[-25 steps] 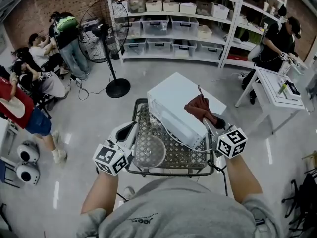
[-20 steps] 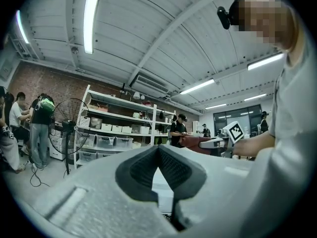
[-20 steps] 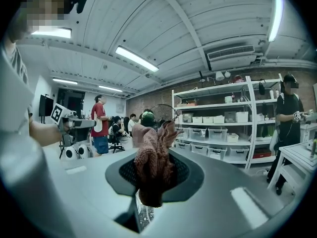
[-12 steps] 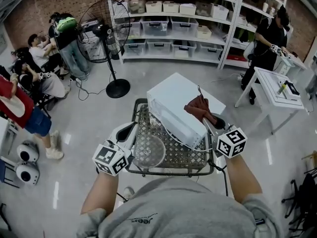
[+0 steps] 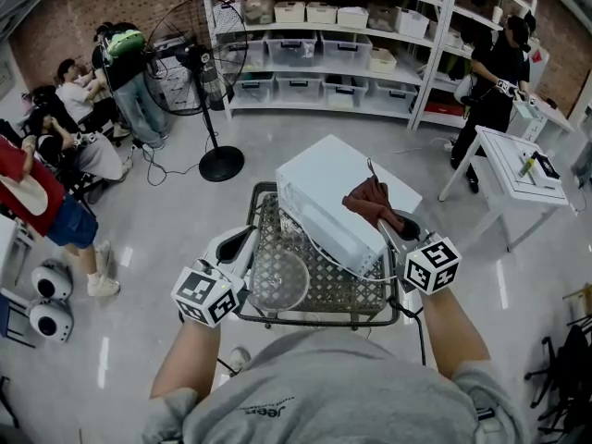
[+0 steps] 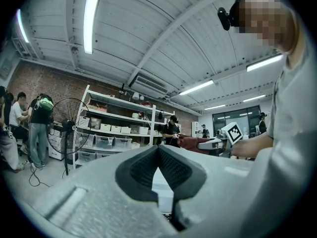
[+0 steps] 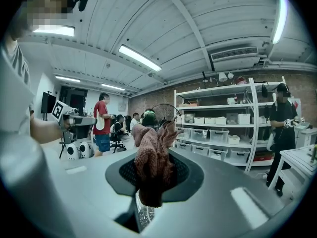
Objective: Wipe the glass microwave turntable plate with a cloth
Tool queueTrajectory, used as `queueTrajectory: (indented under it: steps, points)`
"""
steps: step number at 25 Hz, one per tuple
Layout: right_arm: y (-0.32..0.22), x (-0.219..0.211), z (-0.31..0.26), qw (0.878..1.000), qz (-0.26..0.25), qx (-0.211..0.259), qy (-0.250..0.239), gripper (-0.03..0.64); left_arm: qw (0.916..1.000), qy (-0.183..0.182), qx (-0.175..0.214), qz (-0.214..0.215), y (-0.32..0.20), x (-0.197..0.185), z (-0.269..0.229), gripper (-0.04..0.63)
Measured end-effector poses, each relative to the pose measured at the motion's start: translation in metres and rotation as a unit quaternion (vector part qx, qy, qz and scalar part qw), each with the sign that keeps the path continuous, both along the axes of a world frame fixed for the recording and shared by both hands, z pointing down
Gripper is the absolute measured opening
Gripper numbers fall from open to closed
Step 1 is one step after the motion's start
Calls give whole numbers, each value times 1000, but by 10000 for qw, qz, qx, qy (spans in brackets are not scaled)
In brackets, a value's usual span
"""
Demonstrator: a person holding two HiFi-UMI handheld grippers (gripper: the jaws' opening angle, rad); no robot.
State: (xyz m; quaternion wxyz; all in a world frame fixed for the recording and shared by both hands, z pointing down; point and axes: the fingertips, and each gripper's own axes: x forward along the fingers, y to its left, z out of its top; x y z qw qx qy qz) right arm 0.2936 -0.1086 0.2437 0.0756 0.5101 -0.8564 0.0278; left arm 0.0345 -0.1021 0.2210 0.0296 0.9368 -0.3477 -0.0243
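Note:
The round glass turntable plate (image 5: 279,283) lies flat on the wire-mesh top of a cart (image 5: 319,320), in front of a white microwave (image 5: 335,185). My left gripper (image 5: 242,239) is raised just left of the plate, apart from it. In the left gripper view that gripper (image 6: 159,148) is shut, with nothing between its pads. My right gripper (image 5: 383,222) hovers by the microwave's right front corner, shut on a bunched brown-red cloth (image 5: 373,202). The cloth (image 7: 148,155) sticks up from the jaws of the right gripper (image 7: 154,182).
The microwave fills the back half of the cart. A standing fan (image 5: 199,58) and storage shelves (image 5: 324,49) stand behind it. A white table (image 5: 518,169) is at the right. Several people sit or stand at the far left, and one at the back right.
Both grippers, the cloth and the plate stay where they were. Only the person at the back right has shifted a little to the left.

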Motion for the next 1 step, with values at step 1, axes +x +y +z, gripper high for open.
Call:
queueTrajectory:
  steps: [1]
  points:
    - [0, -1, 0, 10000, -5, -1, 9, 72, 10000, 4, -1, 1, 0, -1, 0, 0]
